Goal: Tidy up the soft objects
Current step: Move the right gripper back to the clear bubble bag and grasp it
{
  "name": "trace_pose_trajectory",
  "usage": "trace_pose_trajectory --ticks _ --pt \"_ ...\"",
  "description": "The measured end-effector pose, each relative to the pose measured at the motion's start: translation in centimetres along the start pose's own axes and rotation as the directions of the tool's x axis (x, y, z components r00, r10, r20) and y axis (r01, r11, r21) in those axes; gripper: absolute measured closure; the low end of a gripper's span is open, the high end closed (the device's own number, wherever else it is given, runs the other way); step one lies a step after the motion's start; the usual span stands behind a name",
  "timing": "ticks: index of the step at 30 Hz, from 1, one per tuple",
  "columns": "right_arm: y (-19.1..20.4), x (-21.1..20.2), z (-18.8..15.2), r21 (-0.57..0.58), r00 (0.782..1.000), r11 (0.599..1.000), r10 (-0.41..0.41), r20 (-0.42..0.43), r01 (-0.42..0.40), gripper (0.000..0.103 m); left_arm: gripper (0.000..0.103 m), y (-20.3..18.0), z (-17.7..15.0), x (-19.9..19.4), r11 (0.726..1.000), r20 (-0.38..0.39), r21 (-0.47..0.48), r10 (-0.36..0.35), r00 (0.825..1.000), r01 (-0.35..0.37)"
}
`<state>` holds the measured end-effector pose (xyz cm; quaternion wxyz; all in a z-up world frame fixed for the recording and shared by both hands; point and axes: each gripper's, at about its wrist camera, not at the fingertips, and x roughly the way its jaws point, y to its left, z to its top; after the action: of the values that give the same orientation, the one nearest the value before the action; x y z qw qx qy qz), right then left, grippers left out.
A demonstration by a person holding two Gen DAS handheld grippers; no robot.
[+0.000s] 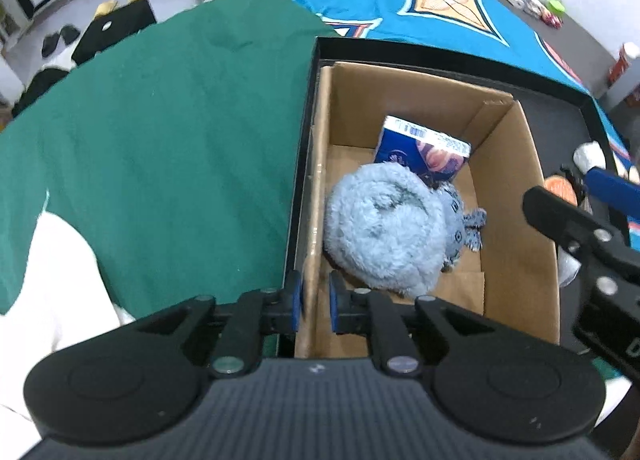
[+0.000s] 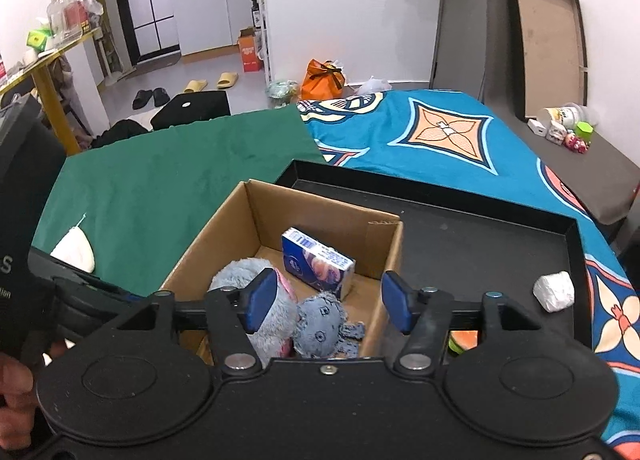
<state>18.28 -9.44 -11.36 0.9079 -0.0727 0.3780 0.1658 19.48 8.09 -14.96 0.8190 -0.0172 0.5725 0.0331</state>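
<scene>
Green cloth (image 1: pixel 160 131) and a teal patterned blanket (image 2: pixel 440 139) cover the bed surface; kitchen cabinets and slippers show on the floor beyond. On the bedding sits a shallow black tray (image 2: pixel 480 236), and a cardboard box (image 1: pixel 516 195) stands in its left part.

Left gripper (image 1: pixel 316 302): jaws nearly together, straddling the near left wall of the cardboard box. One blue pad lies outside the wall, the other inside. The pads appear to pinch the cardboard edge, though motion blur at the left pad makes contact uncertain.

Right gripper (image 2: pixel 328 304): jaws spread wide, nothing between the pads. It hangs over the near end of the box, above the plush toys. Seen from the left wrist camera, it enters from the right edge, above the box's right wall.

Box contents: fluffy light-blue plush (image 1: pixel 384 227) at the near left, lying against the left wall; a smaller grey-blue octopus plush (image 2: pixel 322 330) touching it on the right; a blue tissue pack (image 2: pixel 316 262) tilted toward the far corner.

Outside the box, on the tray floor: a white crumpled soft lump (image 2: pixel 554 292) at the right, and an orange-and-green item (image 2: pixel 464 340), mostly hidden by the right gripper.
</scene>
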Motion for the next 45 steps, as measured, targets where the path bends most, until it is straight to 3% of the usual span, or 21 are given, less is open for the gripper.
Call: trace_pose_trajectory --ticks 4,7,12,23,30,45 --pt "-1.2 -0.6 -0.4 0.03 1.0 1.0 -0.01 0.014 0.009 0.037 0.088 -1.4 0.0 -0.2 0.996 0.01 0.072 0.057 0.998 -0.058" --pt "-2.3 -1.1 -1.0 0.052 0.999 0.998 -0.026 0.022 0.025 0.035 0.081 -2.2 0.0 -0.3 0.991 0.019 0.108 0.083 0.996 -0.084" --pt "-4.3 -1.4 -2.2 0.101 0.999 0.994 -0.04 0.028 0.037 0.032 0.055 -3.1 -0.2 -0.4 0.982 0.031 0.141 0.126 0.992 -0.129" --pt "-9.0 -1.0 -5.1 0.205 0.998 0.977 -0.062 0.018 0.057 0.031 0.031 -4.1 -0.4 -1.5 0.973 0.074 0.138 0.177 0.982 -0.185" --pt "-11.2 -0.3 -6.3 0.241 0.998 0.969 -0.061 -0.001 0.06 0.026 0.022 -5.1 -0.3 -1.6 0.965 0.085 0.156 0.201 0.976 -0.212" --pt "-13.5 3.5 -8.3 0.258 0.994 0.963 -0.058 -0.091 0.08 0.023 0.02 -6.7 0.1 -0.4 0.935 0.063 0.207 0.281 0.958 -0.288"
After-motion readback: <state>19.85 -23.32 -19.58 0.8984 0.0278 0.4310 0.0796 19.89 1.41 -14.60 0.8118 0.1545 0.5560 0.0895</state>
